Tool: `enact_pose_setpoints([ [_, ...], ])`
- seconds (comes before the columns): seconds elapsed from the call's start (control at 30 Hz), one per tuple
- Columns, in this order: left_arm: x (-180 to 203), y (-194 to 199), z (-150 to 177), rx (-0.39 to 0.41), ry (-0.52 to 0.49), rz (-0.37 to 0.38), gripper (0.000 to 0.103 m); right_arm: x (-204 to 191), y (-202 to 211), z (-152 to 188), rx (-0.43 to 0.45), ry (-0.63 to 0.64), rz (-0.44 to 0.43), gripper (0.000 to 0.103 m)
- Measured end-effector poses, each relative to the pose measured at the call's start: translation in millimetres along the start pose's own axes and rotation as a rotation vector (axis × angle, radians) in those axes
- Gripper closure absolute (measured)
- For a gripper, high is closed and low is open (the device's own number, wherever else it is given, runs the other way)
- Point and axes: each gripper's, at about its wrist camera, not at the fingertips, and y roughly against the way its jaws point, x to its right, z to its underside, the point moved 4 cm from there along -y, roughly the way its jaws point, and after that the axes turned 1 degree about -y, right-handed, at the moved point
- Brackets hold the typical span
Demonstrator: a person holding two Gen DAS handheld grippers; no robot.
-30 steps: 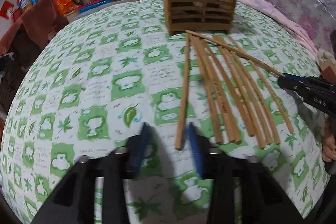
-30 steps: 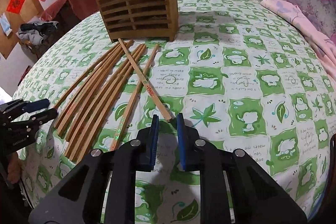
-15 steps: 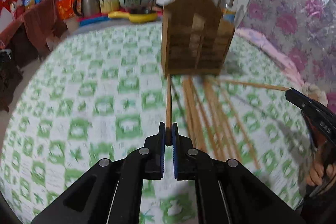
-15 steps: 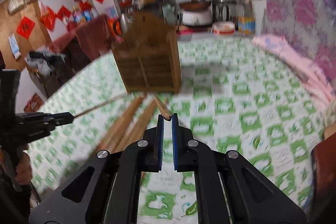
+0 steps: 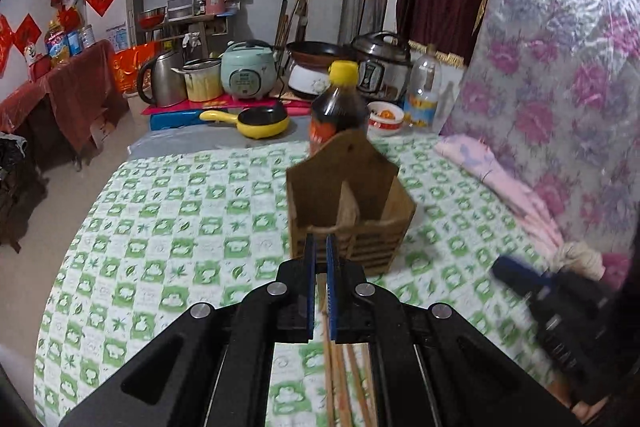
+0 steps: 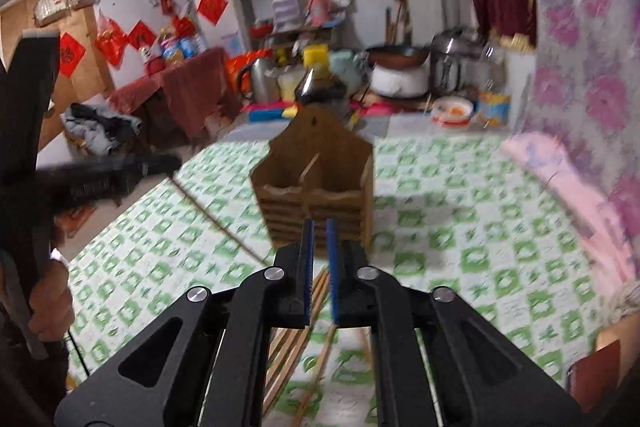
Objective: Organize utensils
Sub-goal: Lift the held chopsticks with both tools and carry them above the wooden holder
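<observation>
Starting from the left, what could go wrong?

Slipping, I'd say. The left tool (image 5: pixel 319 251) is clamped on one thin, round bamboo chopstick (image 6: pixel 220 223) near its end, so the long smooth stick hangs off the pads and could swivel or slide out. In the right wrist view it slants down toward the green-and-white checked cloth on the bench (image 5: pixel 180 227).

And in the middle?

The brown wooden utensil holder with slatted front and peaked back (image 5: pixel 372 247) stands upright on the cloth, ahead of both tools. It has two open compartments split by a thin divider. A tilted stick could catch the scalloped front rim or the divider, and the holder looks light enough to be nudged over on soft fabric.

What about the right side?

The right tool (image 6: pixel 319 239) has its blue ribbed pads drawn close together. Whether a chopstick is pinched there, I cannot tell. The loose bamboo chopsticks (image 6: pixel 288 339) lie in a fan on the bench below it. With both tools aimed at one holder, they may well collide.
</observation>
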Motion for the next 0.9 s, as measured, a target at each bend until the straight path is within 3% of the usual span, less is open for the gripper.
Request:
enact_pose_setpoints([
  [0.1, 1.0, 6.2, -9.8, 0.028, 0.007, 0.026, 0.098, 6.0, -13.4, 32.4, -0.101, 0.008, -0.009, 0.079],
  [0.17, 2.1, 11.6, -14.9, 0.044, 0.008, 0.037, 0.098, 14.3, -20.8, 60.6, -0.171, 0.03, 0.037, 0.064],
  [0.27, 2.4, 17.2, -19.4, 0.058, -0.001, 0.03, 0.098, 37.2, -22.9, 99.4, -0.25, 0.032, 0.107, 0.054],
  [0.43, 2.8, 24.8, -25.2, 0.074, 0.0, 0.014, 0.098, 69.5, -26.7, 141.8, -0.347, -0.015, 0.166, 0.048],
  [0.5, 1.6, 28.5, -28.6, 0.083, 0.002, 0.012, 0.098, 71.7, -29.3, 155.2, -0.368, -0.003, 0.188, 0.051],
  [0.53, 1.6, 31.3, -31.6, 0.09, 0.004, 0.01, 0.098, 69.8, -27.5, 156.7, -0.348, 0.018, 0.198, 0.065],
  [0.57, 1.5, 33.5, -34.0, 0.095, 0.005, 0.009, 0.098, 67.0, -26.1, 156.5, -0.346, 0.027, 0.191, 0.092],
  [0.73, 4.7, 48.2, -52.3, 0.147, 0.008, 0.007, 0.098, 52.0, -14.1, 128.2, -0.268, 0.063, 0.177, 0.097],
  [0.9, 4.9, 56.3, -73.2, 0.191, 0.029, 0.009, 0.098, 32.4, 18.9, 58.2, -0.095, 0.066, 0.131, 0.097],
])
